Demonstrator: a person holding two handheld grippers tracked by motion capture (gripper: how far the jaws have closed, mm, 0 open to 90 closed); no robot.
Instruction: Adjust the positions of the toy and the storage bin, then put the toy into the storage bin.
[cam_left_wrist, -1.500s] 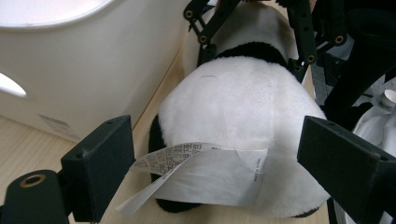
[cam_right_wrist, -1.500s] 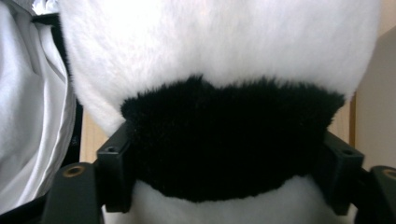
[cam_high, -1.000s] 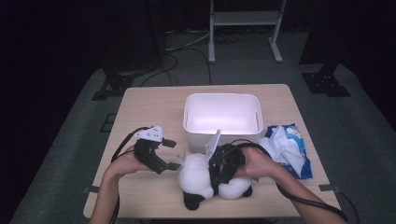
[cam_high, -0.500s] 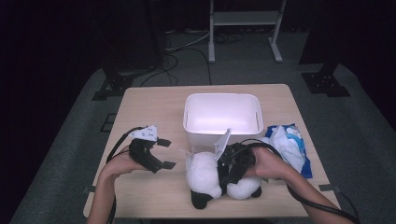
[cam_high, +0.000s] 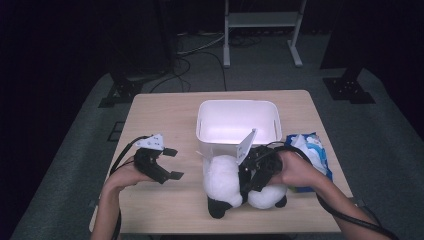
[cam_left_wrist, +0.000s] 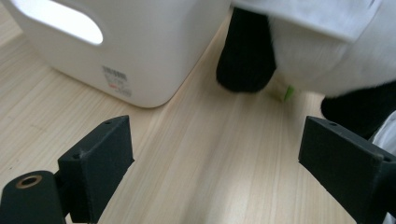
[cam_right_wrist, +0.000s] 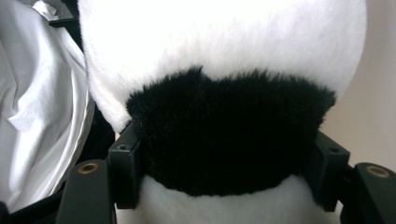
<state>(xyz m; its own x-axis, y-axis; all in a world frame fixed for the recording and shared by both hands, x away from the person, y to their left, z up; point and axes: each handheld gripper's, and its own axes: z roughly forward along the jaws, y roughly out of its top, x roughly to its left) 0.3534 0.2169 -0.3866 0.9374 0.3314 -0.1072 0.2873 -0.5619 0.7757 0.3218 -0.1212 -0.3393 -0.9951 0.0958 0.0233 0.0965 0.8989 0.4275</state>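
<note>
On the table (cam_high: 165, 107), right gripper (cam_high: 248, 177) clamping plush panda (cam_high: 225, 182), left gripper (cam_high: 171, 163) agape

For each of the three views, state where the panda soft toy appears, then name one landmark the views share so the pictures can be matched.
High view: the panda soft toy lies at the table's near edge, just in front of the white bin, with the right gripper clamped on it.
Left gripper view: upper right, beyond the open jaws.
Right gripper view: centre, its black band between the jaws.
Shared landmark: the white bin, seen in the high and left gripper views.
</note>
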